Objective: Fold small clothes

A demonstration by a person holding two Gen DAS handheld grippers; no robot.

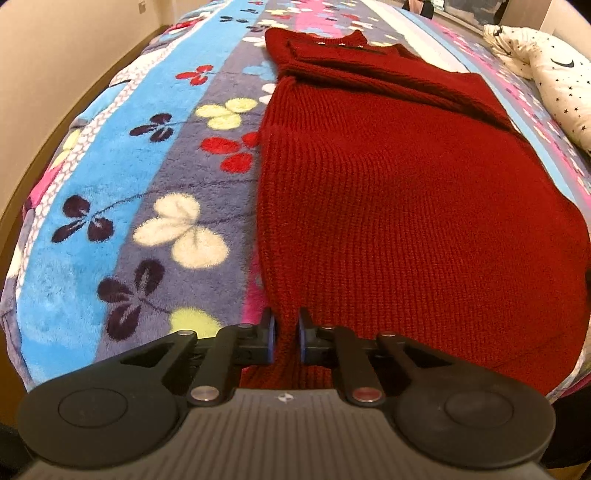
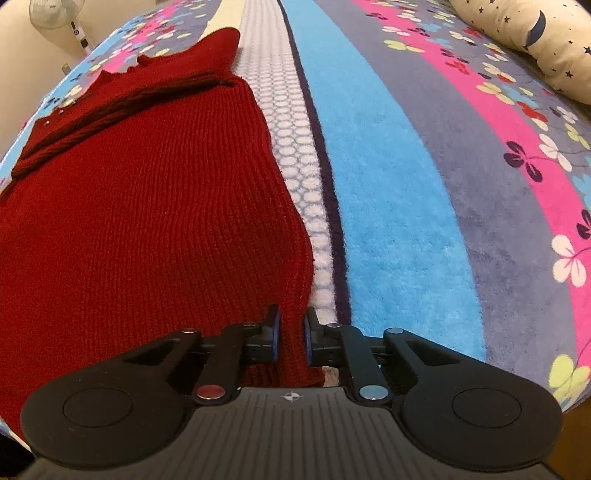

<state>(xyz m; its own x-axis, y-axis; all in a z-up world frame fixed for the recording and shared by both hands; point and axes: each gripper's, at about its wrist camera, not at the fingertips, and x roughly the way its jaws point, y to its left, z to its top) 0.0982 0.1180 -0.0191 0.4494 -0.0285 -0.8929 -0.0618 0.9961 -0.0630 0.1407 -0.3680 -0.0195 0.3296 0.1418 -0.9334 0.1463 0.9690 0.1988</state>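
A dark red knitted sweater (image 1: pixel 388 192) lies lengthwise on a flowered fleece blanket (image 1: pixel 155 206), sleeves folded across its far end. My left gripper (image 1: pixel 287 332) is shut on the sweater's near left hem corner. In the right wrist view the same sweater (image 2: pixel 147 206) fills the left half. My right gripper (image 2: pixel 291 334) is shut on the sweater's near right hem corner, which hangs between the pads over the bed's front edge.
The striped blanket (image 2: pixel 424 192) covers the bed. A cream star-print pillow (image 1: pixel 554 77) lies at the far right, also in the right wrist view (image 2: pixel 535 40). A wall runs along the bed's left side. A white fan (image 2: pixel 55 14) stands far left.
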